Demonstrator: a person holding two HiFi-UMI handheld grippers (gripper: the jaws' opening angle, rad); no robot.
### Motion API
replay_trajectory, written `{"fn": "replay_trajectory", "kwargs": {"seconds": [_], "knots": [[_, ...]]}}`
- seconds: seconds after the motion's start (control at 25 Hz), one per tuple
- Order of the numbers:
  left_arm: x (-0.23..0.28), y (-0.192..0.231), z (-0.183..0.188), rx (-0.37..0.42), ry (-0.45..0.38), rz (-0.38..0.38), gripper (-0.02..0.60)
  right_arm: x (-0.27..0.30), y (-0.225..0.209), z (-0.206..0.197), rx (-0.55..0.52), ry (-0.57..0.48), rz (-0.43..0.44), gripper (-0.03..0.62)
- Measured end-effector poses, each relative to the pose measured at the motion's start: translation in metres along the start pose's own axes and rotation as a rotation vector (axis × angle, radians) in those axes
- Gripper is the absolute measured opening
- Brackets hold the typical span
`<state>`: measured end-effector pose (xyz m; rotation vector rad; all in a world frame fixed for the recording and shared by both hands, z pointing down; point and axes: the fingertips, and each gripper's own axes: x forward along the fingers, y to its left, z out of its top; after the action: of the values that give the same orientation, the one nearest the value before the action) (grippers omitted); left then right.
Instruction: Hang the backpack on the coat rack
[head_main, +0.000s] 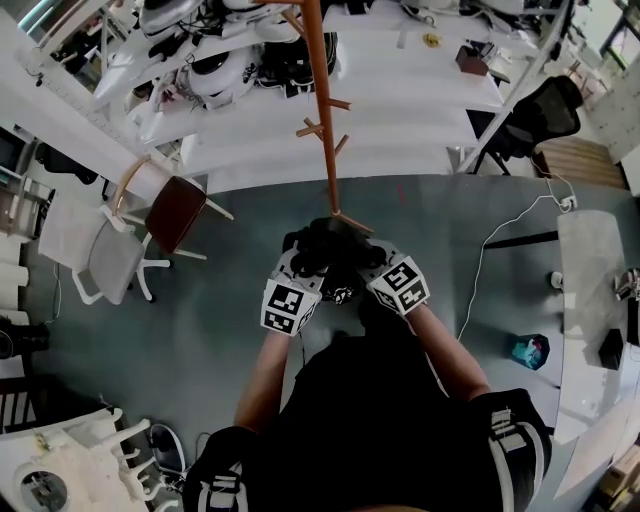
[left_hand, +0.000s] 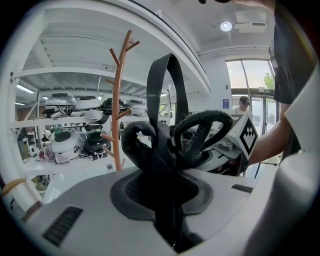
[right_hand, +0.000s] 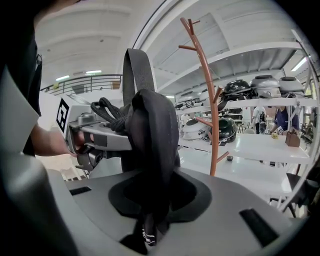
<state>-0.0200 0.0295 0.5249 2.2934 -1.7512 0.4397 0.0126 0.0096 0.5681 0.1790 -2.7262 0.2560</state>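
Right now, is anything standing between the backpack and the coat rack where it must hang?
Nothing visible does. The backpack is held just in front of the coat rack, with only open air between them; the chair stands well off to the left.

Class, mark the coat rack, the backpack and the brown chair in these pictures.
coat rack (head_main: 322, 100): head view, on its pole.
backpack (right_hand: 150, 135): right gripper view, on the padded black strap.
brown chair (head_main: 178, 212): head view, on its seat.
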Motion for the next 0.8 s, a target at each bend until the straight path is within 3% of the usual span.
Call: {"fn": "replay_trajectory", "kwargs": {"seconds": [0.8], "knots": [[0.094, 0.072, 0.050, -0.082, 0.003, 0.179, 0.087, 0.047, -0.115, 0.047, -0.024, 0.038, 0.186, 0.092]]}}
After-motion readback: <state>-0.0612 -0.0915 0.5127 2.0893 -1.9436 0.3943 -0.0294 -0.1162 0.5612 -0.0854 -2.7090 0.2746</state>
